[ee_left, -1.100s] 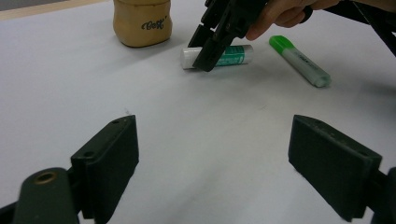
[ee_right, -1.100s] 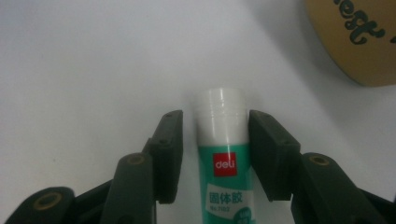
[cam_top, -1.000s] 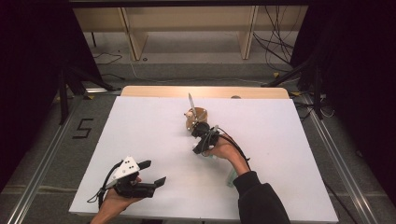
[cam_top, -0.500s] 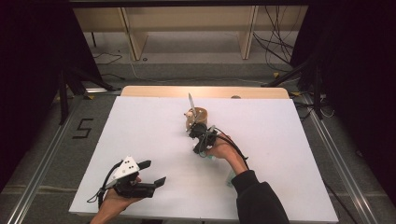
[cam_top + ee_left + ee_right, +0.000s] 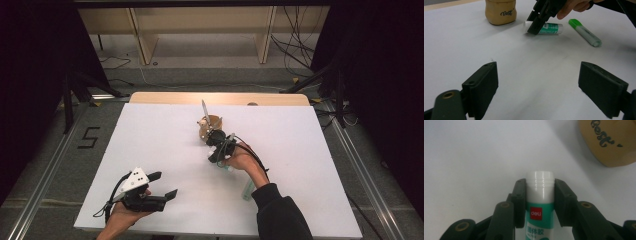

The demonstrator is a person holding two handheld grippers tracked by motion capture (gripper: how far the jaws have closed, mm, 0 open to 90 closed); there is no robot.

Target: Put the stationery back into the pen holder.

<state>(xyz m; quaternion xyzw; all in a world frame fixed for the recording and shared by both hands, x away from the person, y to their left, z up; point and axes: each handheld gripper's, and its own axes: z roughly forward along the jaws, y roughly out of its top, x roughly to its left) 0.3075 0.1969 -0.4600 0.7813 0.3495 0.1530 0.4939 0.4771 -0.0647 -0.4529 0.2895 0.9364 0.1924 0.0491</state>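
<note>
Closed with the right gripper [image 5: 218, 150] on a white glue stick with a green label [image 5: 540, 195], both black jaws pressing its sides just below the white cap. Seen from the left gripper view, lying flat on the table, or perhaps lifted only very little: hard to tell. Located near the middle of the white table top [image 5: 150, 135], just beside a tan round holder with dark "Best" lettering [image 5: 500, 12], apart from it and not touching.

Judged as the grasp already done, the carrying not yet begun. Probably left to do: lifting the glue stick and bringing it into the holder, where a slim grey tool [image 5: 204, 107] stands already; what kind of tool, not possible to say. Also left on the table, nearer to the person: a pale marker with a bright green cap [image 5: 585, 32], lying alone and touched by nothing. Likely a further thing to collect, but only a guess.

Resting low at the near left corner with the left gripper [image 5: 165, 184], jaws wide apart, nothing between them, only bare table in front.

As for the surface: plain, white, matt, without marks, laid over a light wooden board visible at the far edge. Around it, black curtains on both sides, a pale wooden frame behind, many dark cables on the grey floor at the right, metal rails along the table, and a black figure 5 [image 5: 88, 137] marked on the floor at the left.
</note>
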